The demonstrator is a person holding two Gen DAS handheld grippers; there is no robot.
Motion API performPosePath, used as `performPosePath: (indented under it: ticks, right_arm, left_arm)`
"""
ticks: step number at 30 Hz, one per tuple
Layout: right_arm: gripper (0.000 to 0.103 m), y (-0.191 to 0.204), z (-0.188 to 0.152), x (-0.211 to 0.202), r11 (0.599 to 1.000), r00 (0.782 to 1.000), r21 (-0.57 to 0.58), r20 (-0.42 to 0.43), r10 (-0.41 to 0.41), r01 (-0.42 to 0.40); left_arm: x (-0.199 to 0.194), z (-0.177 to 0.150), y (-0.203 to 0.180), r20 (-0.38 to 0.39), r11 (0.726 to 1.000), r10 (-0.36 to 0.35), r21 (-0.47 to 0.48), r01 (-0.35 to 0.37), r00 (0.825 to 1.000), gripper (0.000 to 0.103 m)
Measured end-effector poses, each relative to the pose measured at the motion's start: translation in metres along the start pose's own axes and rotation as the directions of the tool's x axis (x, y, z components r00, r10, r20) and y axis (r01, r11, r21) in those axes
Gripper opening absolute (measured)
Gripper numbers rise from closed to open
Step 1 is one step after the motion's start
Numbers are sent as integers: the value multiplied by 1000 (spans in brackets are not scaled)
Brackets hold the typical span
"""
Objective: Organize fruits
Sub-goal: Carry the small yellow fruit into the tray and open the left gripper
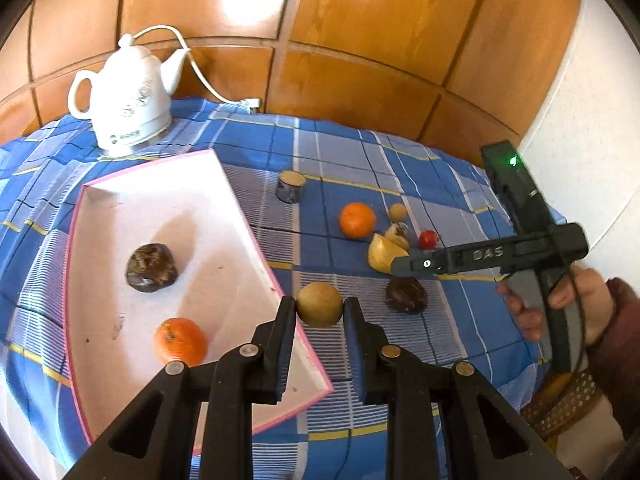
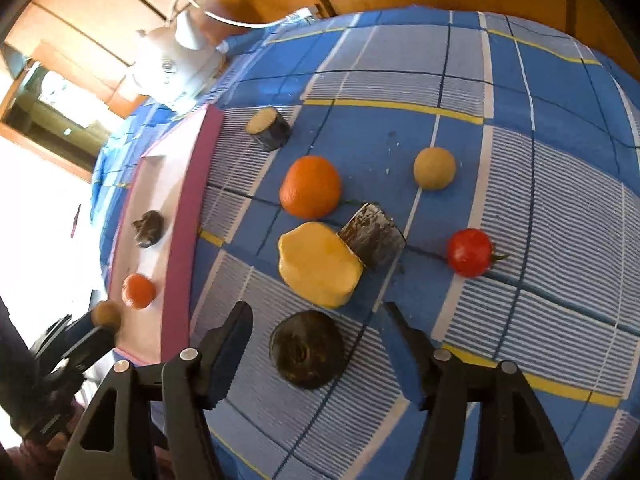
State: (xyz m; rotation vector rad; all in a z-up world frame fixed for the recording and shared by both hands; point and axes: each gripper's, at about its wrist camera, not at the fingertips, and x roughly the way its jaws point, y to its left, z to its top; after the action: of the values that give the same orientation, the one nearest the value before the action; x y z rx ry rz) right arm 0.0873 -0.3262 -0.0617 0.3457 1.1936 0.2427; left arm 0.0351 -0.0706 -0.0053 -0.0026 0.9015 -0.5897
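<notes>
Over the pink-rimmed tray's (image 1: 256, 236) edge, the left gripper (image 1: 320, 312) clamps a tan round fruit (image 1: 319, 305); inside lie a dark fruit (image 1: 151, 267) and an orange (image 1: 181, 341). From the right wrist, the right gripper (image 2: 318, 322) stands parted above another dark fruit (image 2: 307, 354) on the checked cloth (image 2: 520, 216), not touching it.

A lived-in home, by the look of it — a dining or sitting corner. The table (image 1: 400, 168) wears a blue checked cloth with yellow and white lines, of the household sort. At the upper left of the left wrist view stands a white ceramic electric kettle (image 1: 128, 100), its cord (image 1: 200, 68) trailing to a plug at the wall. Behind runs glossy orange-brown wood panelling (image 1: 360, 40) — cupboard or wardrobe fronts — meeting a plain white wall (image 1: 592, 100) at the right. A wood-framed opening (image 2: 44, 112) shows at the left of the right wrist view.
</notes>
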Motion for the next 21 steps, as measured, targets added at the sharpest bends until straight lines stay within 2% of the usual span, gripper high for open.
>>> performPosePath:
  ticks: [7,10,14,21]
  right_arm:
    - [66,4,3,13,996,999,76,23,-45,43]
    - [66,6,-2,11,996,999,73,21,-50,49]
    - [66,11,-5,12,993,993,58,41,-107,105]
    - [66,13,7,20,976,984,167,87,-154,138]
  left_arm:
    - [-8,-5,29,12,997,17,-78,-16,1000,25]
    - [-9,-9,42,11,993,28,-114,-27,1000,25]
    - [-10,-11,55,18,987,34,-157,-31,999,24]
    - [-19,-8,71,50,982,78,-175,-68,996,25]
